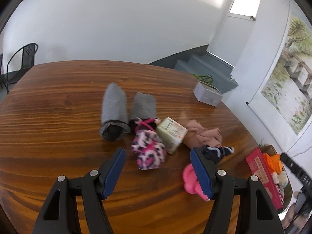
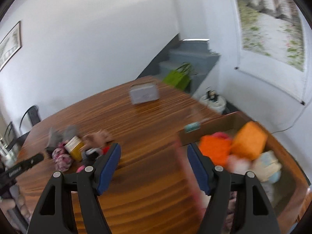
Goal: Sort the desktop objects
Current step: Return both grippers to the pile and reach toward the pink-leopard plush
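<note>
In the left wrist view my left gripper (image 1: 159, 154) is open and empty, just above the wooden table (image 1: 58, 101). A pink leopard-print sock bundle (image 1: 149, 152) lies between its fingers. Beyond lie two grey rolled socks (image 1: 115, 111), a pale green carton (image 1: 171, 134), a beige cloth (image 1: 202, 136), a dark striped sock (image 1: 216, 152) and a bright pink item (image 1: 190, 179). In the blurred right wrist view my right gripper (image 2: 154, 154) is open and empty beside a cardboard box (image 2: 230, 120) holding orange items (image 2: 247, 142). The same pile (image 2: 74, 148) lies at left.
A white box (image 1: 207, 94) stands at the table's far right edge, also in the right wrist view (image 2: 144, 94). A red box (image 1: 263, 175) leans at the cardboard box. Black chairs (image 1: 21, 62) stand at far left. A green bag (image 2: 178, 78) sits by grey stairs.
</note>
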Tool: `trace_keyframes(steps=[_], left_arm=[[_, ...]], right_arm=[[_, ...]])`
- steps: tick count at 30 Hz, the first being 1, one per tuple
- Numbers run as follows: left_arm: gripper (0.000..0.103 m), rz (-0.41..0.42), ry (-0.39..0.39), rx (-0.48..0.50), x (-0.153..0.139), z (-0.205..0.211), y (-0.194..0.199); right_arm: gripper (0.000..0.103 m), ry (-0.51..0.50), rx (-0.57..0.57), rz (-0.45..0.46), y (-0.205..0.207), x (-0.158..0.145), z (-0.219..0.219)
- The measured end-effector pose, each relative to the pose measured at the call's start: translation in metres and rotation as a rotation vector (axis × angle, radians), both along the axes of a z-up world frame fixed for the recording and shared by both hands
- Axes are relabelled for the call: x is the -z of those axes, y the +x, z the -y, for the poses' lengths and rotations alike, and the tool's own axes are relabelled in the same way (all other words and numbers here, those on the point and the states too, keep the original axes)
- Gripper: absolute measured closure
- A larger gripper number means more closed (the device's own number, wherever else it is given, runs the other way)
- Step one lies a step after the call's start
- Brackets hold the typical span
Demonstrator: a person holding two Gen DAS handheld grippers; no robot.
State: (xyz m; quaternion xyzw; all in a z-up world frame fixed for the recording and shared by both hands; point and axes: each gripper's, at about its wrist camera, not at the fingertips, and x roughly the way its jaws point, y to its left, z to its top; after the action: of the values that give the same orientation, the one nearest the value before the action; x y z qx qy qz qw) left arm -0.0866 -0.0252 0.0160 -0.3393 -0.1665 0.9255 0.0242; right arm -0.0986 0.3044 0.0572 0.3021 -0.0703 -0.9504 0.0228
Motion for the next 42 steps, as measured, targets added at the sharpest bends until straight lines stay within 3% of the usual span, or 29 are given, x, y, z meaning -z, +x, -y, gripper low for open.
trace_keyframes(steps=[7,13,20,21,24,29,36,38,39,42], left_arm=[[0.033,0.023,-0.004,0.017,0.010,0.011,-0.007],[0.033,0.044,-0.005,0.093,0.026,-0.003,-0.018],[0.034,0.083,-0.035,0.114,0.044,-0.018,-0.045],[0.036,0.085,-0.041,0.116,0.046,-0.020,-0.050],[0.058,0.102,-0.044,0.121,0.052,-0.022,-0.061],[0.064,0.091,-0.050,0.123,0.050,-0.020,-0.060],[0.069,0.007,-0.039,0.140,0.016,-0.017,-0.039],[0.093,-0.017,-0.035,0.152,0.006,-0.018,-0.034],[0.099,-0.029,-0.033,0.158,0.001,-0.018,-0.031],[0.099,-0.044,-0.034,0.162,-0.005,-0.018,-0.028]], right_arm=[[0.028,-0.053,-0.116,0.044,-0.002,0.021,0.057],[0.028,-0.081,-0.117,0.058,-0.004,0.041,0.067],[0.028,-0.092,-0.090,0.061,-0.003,0.050,0.063],[0.028,-0.094,-0.088,0.062,-0.003,0.051,0.063],[0.028,-0.091,-0.087,0.060,-0.002,0.051,0.064],[0.028,-0.080,-0.087,0.055,-0.001,0.052,0.066],[0.028,-0.062,-0.134,0.013,0.003,0.053,0.076],[0.029,-0.055,-0.143,0.008,0.003,0.054,0.078],[0.029,-0.056,-0.148,0.013,0.003,0.055,0.079],[0.029,-0.058,-0.164,0.026,0.000,0.058,0.083]])
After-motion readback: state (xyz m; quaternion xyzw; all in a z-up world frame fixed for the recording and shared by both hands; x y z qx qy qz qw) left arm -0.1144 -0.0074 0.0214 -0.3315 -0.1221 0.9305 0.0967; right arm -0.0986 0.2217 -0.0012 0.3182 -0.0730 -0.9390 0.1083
